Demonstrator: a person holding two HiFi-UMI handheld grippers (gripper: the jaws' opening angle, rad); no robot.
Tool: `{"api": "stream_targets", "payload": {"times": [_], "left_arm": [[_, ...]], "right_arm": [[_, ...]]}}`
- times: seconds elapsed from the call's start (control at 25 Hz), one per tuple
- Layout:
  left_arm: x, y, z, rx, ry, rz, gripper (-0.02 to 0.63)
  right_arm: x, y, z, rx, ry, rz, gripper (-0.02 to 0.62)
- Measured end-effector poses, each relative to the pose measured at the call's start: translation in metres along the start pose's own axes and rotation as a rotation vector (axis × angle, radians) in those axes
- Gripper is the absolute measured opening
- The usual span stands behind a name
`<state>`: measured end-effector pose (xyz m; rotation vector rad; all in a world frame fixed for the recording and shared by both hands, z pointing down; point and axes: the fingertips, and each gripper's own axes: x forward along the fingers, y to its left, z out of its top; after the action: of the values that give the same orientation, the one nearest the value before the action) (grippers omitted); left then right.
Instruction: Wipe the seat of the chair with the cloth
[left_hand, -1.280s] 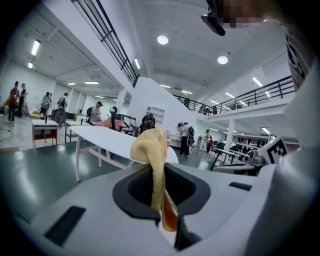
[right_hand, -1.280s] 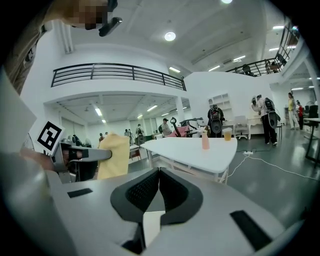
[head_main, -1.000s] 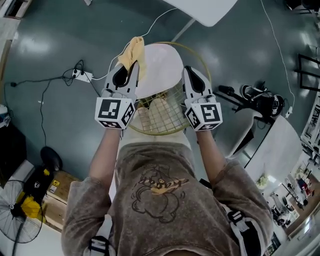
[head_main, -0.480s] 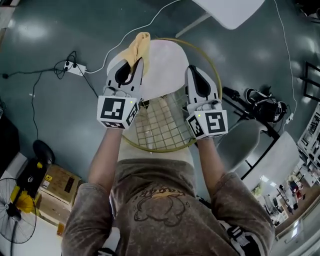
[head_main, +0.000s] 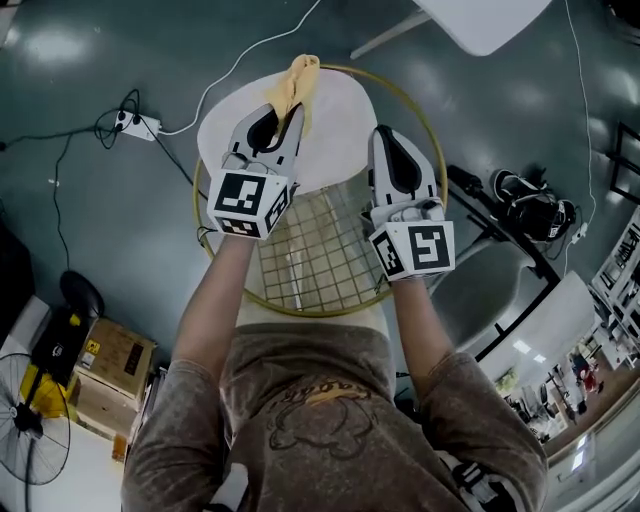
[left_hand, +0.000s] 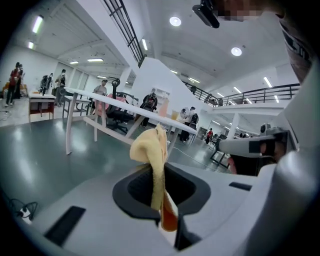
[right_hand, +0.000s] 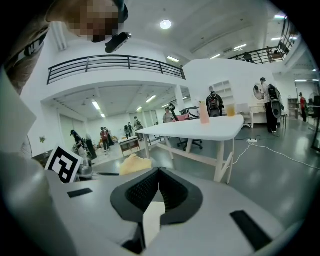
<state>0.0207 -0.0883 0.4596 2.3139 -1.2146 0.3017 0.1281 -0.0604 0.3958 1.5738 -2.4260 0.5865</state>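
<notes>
The chair stands below me with a round white seat (head_main: 335, 115), a gold ring frame and a gold wire-grid back (head_main: 315, 260). My left gripper (head_main: 287, 108) is shut on the yellow cloth (head_main: 296, 82), which sticks out past its tips over the seat's far left part. In the left gripper view the cloth (left_hand: 151, 150) rises folded from between the jaws of that gripper (left_hand: 162, 172). My right gripper (head_main: 390, 140) is held over the seat's right side, shut and holding nothing. In the right gripper view that gripper (right_hand: 159, 172) has its jaws together, and the cloth (right_hand: 134, 164) shows at left.
A white power strip (head_main: 135, 124) with cables lies on the grey floor at left. A white table (head_main: 485, 20) stands beyond the chair. A black chair base (head_main: 525, 205) is at right. A cardboard box (head_main: 110, 365) and a fan (head_main: 30, 425) sit at lower left.
Both grippers have moved forward over the chair, and the left one has carried the cloth further across the seat. The view has shifted so the seat lies more centred beneath them.
</notes>
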Motion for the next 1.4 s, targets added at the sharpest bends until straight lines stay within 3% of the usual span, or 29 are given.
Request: {"api": "stream_targets", "payload": {"times": [0.2,0.4,0.68,0.88,1.12,1.4], "left_arm": [[0.025,0.004,-0.022,-0.029,0.051,-0.045,0.046],[0.05,0.003,-0.058,-0.036,0.124,-0.041,0.046],[0.088,-0.003,-0.086,-0.178,0.159,-0.044,0.046],[0.104,-0.005,-0.097,-0.207,0.209,-0.06,0.046],[0.116,0.013,-0.125,-0.161,0.319,0.024,0.046],[0.114,0.04,-0.133,-0.163,0.383,0.115,0.046]], "right_arm": [[0.007,0.006,0.005,0.008,0.012,-0.024,0.026],[0.012,0.014,0.001,0.019,0.025,-0.029,0.026],[0.014,0.008,-0.007,0.027,0.044,-0.031,0.026],[0.01,0.0,-0.009,0.036,0.054,-0.041,0.026],[0.008,-0.005,-0.015,0.049,0.066,-0.049,0.026],[0.009,-0.008,-0.019,0.058,0.07,-0.046,0.026]]}}
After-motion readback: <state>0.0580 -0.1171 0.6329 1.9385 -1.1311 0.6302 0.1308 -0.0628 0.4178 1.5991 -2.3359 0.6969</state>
